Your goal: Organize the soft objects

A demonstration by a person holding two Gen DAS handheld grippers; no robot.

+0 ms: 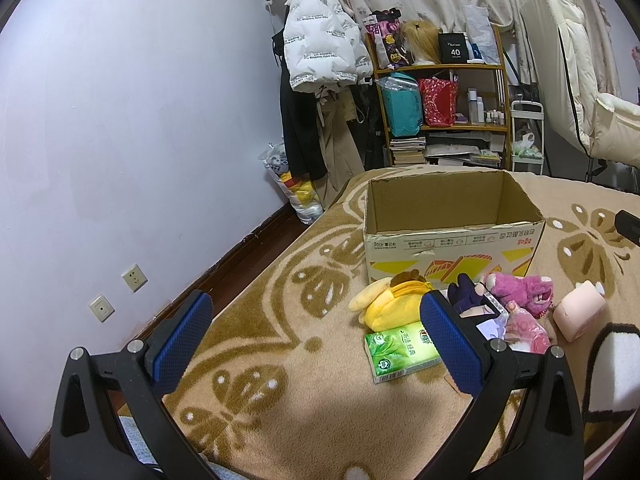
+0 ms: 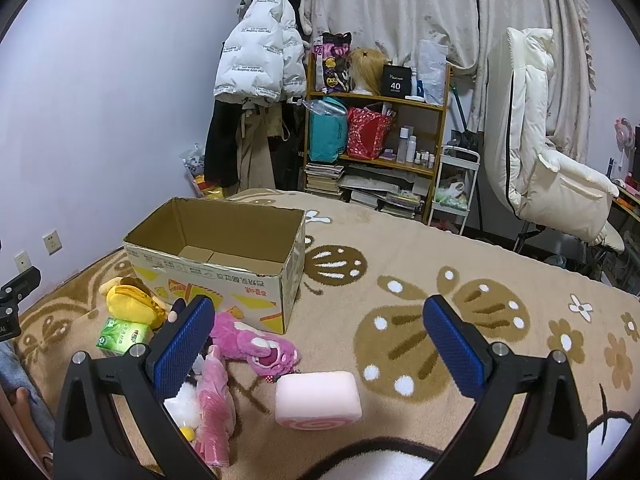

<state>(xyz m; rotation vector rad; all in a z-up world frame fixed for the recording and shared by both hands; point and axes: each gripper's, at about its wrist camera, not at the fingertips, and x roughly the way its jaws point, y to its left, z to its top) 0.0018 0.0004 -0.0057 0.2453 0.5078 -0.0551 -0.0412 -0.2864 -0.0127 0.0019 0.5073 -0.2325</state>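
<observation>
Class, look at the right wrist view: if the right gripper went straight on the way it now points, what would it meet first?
Probably the pink swirl cushion, lying on the blanket low between the open right gripper fingers. Depth is uncertain; aimed slightly higher, it would pass over onto bare blanket right of the cardboard box.

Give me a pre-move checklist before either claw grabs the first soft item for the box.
1. Left claw open, nothing held: ok.
2. Right claw open, nothing held: ok.
3. Box upright, top open, the floor that shows bare: ok.
4. Pink roll lies apart from the other toys, below the right claw: ok.
5. Yellow plush touches the green tissue pack, so a grab may drag both: not ok.
6. Pink bear sits against the box and overlaps the pink bag: not ok.
</observation>
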